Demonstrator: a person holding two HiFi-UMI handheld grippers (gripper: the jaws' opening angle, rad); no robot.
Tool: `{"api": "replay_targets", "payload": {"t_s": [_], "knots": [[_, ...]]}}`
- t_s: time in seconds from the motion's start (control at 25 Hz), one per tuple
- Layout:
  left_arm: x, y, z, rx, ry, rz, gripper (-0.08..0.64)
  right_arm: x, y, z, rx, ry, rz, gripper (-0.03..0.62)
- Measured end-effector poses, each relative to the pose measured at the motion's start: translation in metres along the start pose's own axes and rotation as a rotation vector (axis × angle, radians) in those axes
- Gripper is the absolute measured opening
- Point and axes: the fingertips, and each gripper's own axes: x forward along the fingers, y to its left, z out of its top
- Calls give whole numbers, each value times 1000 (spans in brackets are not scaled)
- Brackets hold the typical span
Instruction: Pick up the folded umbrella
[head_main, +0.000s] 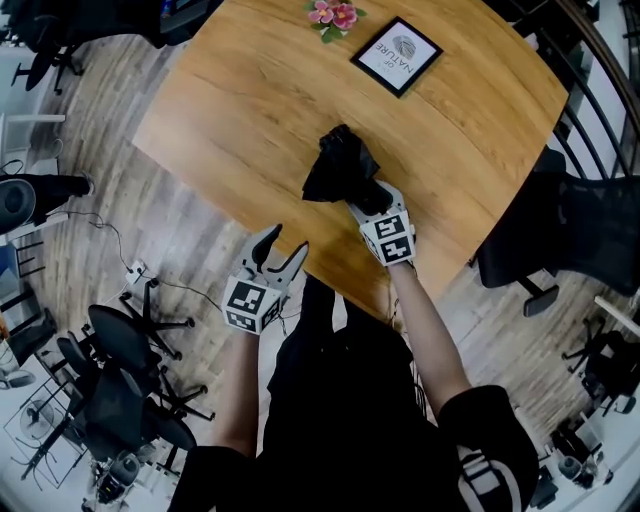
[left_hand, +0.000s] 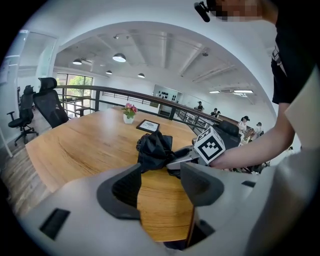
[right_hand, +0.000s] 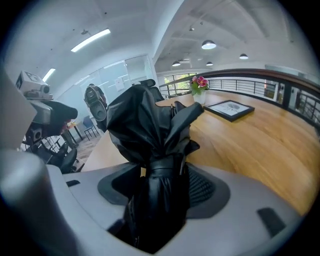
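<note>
from above, the folded umbrella (head_main: 338, 165) covers the right tongs' (head_main: 362, 198) tips; the framed print's (head_main: 396, 55) smaller lettering is unreadable.

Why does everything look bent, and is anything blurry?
Left gripper view: the wide lens bows the railing and darkens the corners; right gripper view: the near folded umbrella looks soft; head view: the table is evenly lit and sharp.

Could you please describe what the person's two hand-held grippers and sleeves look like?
Both the left hand-held gripper and the right hand-held gripper have pale grey bodies, dark ribbed pads and a white cube with black square markers. The person wears a black short-sleeved top.
</note>
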Motion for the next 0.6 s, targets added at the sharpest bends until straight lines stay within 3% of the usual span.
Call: {"api": "replay_targets", "payload": {"t_s": [0.32,0.6], "knots": [[4,-4,4,4,-31,-23,256,5,-1,-7,-18,69,-64,268],[-4,-13,9,7,-59,-43,256,4,-4,-9,-2,71,-62,241]]}}
